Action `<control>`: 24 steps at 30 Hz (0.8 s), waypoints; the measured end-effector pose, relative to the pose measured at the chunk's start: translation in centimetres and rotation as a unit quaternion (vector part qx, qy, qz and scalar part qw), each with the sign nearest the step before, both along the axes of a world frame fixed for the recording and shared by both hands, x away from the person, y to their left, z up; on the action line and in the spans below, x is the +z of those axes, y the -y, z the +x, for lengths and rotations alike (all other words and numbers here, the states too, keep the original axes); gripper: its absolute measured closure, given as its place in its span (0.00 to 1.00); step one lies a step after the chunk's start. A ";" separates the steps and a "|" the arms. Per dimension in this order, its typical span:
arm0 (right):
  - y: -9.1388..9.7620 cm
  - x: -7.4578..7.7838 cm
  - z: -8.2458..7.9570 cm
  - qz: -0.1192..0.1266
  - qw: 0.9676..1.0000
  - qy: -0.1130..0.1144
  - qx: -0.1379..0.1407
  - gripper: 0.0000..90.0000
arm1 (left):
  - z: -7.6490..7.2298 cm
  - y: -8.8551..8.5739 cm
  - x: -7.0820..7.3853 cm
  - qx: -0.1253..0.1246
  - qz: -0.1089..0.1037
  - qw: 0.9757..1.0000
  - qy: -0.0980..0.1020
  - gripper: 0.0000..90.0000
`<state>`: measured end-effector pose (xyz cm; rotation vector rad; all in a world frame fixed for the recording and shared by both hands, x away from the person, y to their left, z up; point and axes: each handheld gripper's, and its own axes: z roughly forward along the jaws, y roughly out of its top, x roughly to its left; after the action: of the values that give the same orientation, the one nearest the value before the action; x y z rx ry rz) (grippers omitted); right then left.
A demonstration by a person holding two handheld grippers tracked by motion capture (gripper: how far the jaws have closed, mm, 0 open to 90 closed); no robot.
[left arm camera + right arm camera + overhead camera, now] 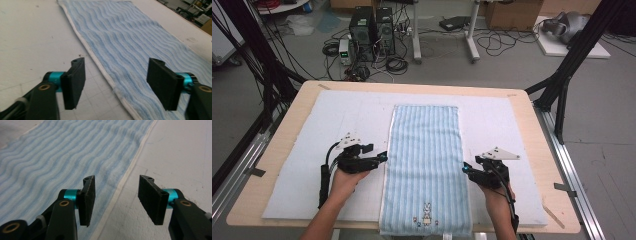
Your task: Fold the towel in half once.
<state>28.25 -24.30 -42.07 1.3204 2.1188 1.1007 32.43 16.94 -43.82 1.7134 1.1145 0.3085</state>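
A blue striped towel (pixel 426 167) lies lengthwise down the middle of a white mat (pixel 337 120) on the table (pixel 292 107), its near end with a small rabbit print (pixel 427 214) hanging at the table edge. The left gripper (pixel 382 158) sits at the towel's left edge, tips touching or just beside it. The right gripper (pixel 466 169) sits at the towel's right edge. Each is held by a hand (pixel 343 183). Beyond the towel's far end, computers (pixel 373 31) and cables stand on the floor.

The towel (pixel 426 170) is soft, looped cloth, ribbed in pale blue and white, with a smooth white hem. It lies on a matt white mat (pixel 312 165), faintly speckled, over a pale wood table (pixel 532 125). The gripper pads (pixel 88 200) look like rough, matt black foam beside glossy teal metal.
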 end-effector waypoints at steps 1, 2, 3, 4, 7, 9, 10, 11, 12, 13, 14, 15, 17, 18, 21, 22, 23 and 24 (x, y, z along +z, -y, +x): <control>0.0 0.0 0.3 -0.003 1.000 0.000 -0.002 0.55 | 0.3 0.1 -0.2 0.007 -0.003 1.000 -0.004 0.39; -0.1 0.0 0.6 -0.004 1.000 -0.001 -0.005 0.55 | 0.7 0.2 -0.3 0.011 -0.005 1.000 -0.009 0.39; -0.1 0.1 1.1 0.001 1.000 -0.003 -0.008 0.55 | 0.9 0.4 -0.2 0.011 -0.001 1.000 -0.011 0.39; -0.2 0.1 1.4 0.005 1.000 -0.004 -0.009 0.55 | 1.2 0.6 0.0 0.008 0.005 1.000 -0.006 0.39; -0.4 0.3 2.6 0.003 1.000 -0.008 -0.011 0.52 | 2.1 1.0 1.2 0.000 0.016 1.000 0.012 0.35; -0.5 0.4 3.2 0.001 1.000 -0.006 -0.008 0.50 | 3.0 1.0 1.6 0.005 0.017 1.000 0.014 0.33; -0.6 0.5 3.5 0.002 1.000 -0.005 -0.007 0.49 | 3.6 1.0 1.9 0.008 0.023 1.000 0.012 0.31; -0.5 0.7 3.9 0.003 1.000 -0.003 -0.006 0.49 | 4.1 1.1 2.1 0.009 0.023 1.000 0.012 0.30; -0.5 0.8 4.1 0.004 1.000 0.001 -0.005 0.49 | 4.6 1.1 2.3 0.007 0.019 1.000 0.018 0.30; -0.5 0.9 4.3 0.005 1.000 0.001 -0.008 0.47 | 5.1 1.1 2.6 0.010 0.016 1.000 0.015 0.30; -0.4 0.9 4.5 0.006 1.000 0.003 -0.007 0.46 | 5.5 1.2 2.7 0.011 0.020 1.000 0.015 0.28; -0.3 1.0 4.6 0.010 1.000 0.001 -0.008 0.45 | 6.1 1.2 2.8 0.014 0.016 1.000 0.020 0.26; -0.1 1.0 4.8 0.009 1.000 -0.001 -0.008 0.39 | 7.1 1.3 2.9 0.021 0.014 1.000 0.013 0.23; 0.1 1.0 5.0 0.012 1.000 0.002 -0.002 0.35 | 7.6 1.3 2.9 0.019 0.005 1.000 0.011 0.23; 0.3 0.9 5.2 0.021 1.000 0.006 0.007 0.21 | 8.6 1.6 2.5 0.014 0.001 1.000 0.008 0.23; 0.3 0.9 5.2 0.022 1.000 0.008 0.010 0.21 | 9.1 1.9 2.2 0.016 0.006 1.000 0.003 0.23; 0.4 0.7 5.3 0.021 1.000 0.010 0.018 0.21 | 9.4 2.1 2.1 0.014 0.011 1.000 0.000 0.23; 0.4 0.7 5.4 0.018 0.999 0.012 0.023 0.19 | 9.7 2.4 2.1 0.013 0.016 1.000 0.000 0.23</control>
<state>33.64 -24.75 -41.38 1.2748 2.1311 1.1734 42.08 14.59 -41.75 1.7286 1.1380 0.3440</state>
